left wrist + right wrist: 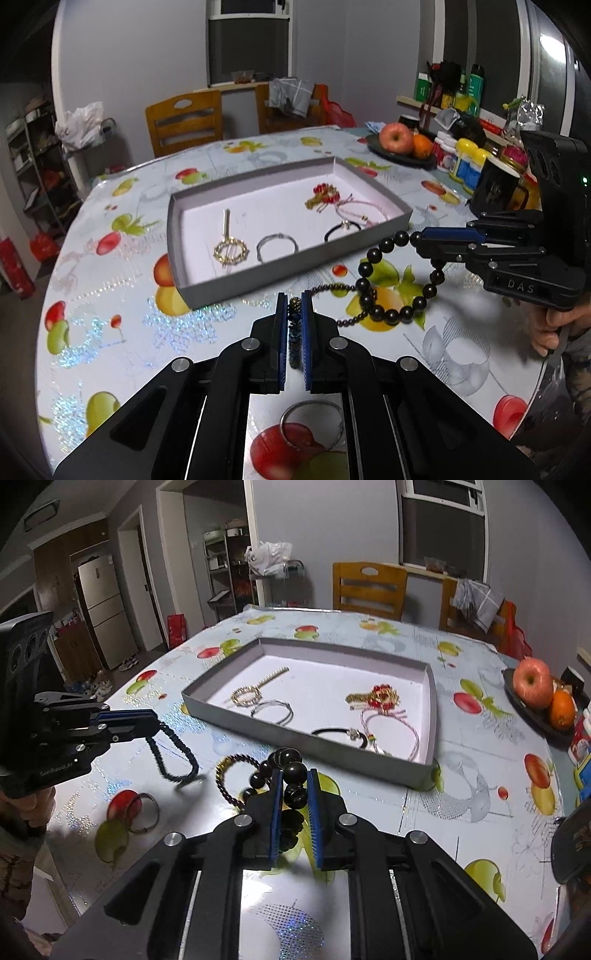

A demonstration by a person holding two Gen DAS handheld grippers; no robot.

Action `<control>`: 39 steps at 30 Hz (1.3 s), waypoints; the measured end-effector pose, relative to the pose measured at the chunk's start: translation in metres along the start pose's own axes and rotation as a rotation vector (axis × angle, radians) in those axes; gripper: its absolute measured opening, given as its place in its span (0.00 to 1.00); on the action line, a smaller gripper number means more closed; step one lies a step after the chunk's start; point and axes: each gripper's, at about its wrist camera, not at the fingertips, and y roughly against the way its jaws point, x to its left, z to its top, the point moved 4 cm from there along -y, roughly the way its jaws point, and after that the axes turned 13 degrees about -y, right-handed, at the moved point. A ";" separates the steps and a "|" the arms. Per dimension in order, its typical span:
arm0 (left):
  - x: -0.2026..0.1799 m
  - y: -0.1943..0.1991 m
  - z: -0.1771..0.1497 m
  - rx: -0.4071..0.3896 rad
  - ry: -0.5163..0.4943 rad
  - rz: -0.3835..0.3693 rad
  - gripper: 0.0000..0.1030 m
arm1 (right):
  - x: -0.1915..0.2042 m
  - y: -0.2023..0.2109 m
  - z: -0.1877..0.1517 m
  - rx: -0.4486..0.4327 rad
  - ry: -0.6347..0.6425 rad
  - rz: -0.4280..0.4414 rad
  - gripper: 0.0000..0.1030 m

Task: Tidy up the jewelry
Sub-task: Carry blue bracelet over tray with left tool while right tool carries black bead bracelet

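Observation:
A grey shallow tray (295,262) (314,746) on the fruit-print table holds several jewelry pieces. My left gripper (294,299) (157,720) is shut on a dark small-bead bracelet (294,325) (177,753), held above the table in front of the tray. My right gripper (294,775) (415,238) is shut on a black large-bead bracelet (391,280) (291,790), which hangs just off the table. A thin dark purple bead bracelet (332,291) (231,775) and a silver bangle (310,424) (144,812) lie on the table.
A plate with an apple and an orange (402,144) (543,698), jars and bottles (465,162) and a dark mug (498,188) crowd the right side of the table. Wooden chairs (184,122) stand at the far edge.

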 end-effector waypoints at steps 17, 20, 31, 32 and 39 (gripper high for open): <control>0.011 0.013 0.041 -0.061 -0.022 0.024 0.07 | 0.010 0.021 0.037 -0.074 0.030 -0.006 0.12; 0.015 0.012 0.051 -0.068 -0.033 0.030 0.07 | 0.010 0.021 0.047 -0.085 0.033 -0.006 0.12; 0.032 -0.014 0.088 -0.070 -0.035 0.009 0.07 | 0.010 -0.001 0.089 -0.098 0.032 -0.006 0.12; 0.034 -0.017 0.091 -0.070 -0.031 0.003 0.07 | 0.009 -0.005 0.095 -0.096 0.024 -0.003 0.12; 0.053 -0.050 0.106 -0.049 -0.010 0.003 0.07 | 0.008 -0.034 0.111 -0.069 -0.001 0.005 0.12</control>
